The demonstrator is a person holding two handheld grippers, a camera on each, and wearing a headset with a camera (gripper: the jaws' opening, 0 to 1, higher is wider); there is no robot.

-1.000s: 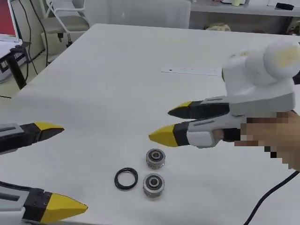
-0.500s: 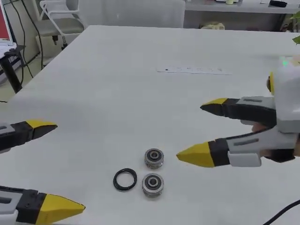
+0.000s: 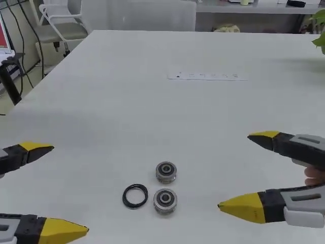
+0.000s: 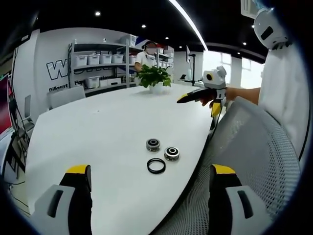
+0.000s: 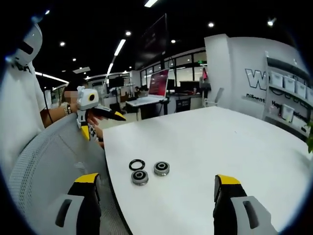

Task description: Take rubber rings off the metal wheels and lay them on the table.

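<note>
left claw and right claw gape apart; black rubber ring lies flat beside two metal wheels.

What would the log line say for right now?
left gripper: open; right gripper: open; rubber ring: on table; metal wheels: beside ring

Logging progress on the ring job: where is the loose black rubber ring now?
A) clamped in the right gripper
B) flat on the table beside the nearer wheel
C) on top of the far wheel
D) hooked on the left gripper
B: the rubber ring lies flat on the table beside the nearer metal wheel, with the left gripper and right gripper both open and clear of it.
</note>
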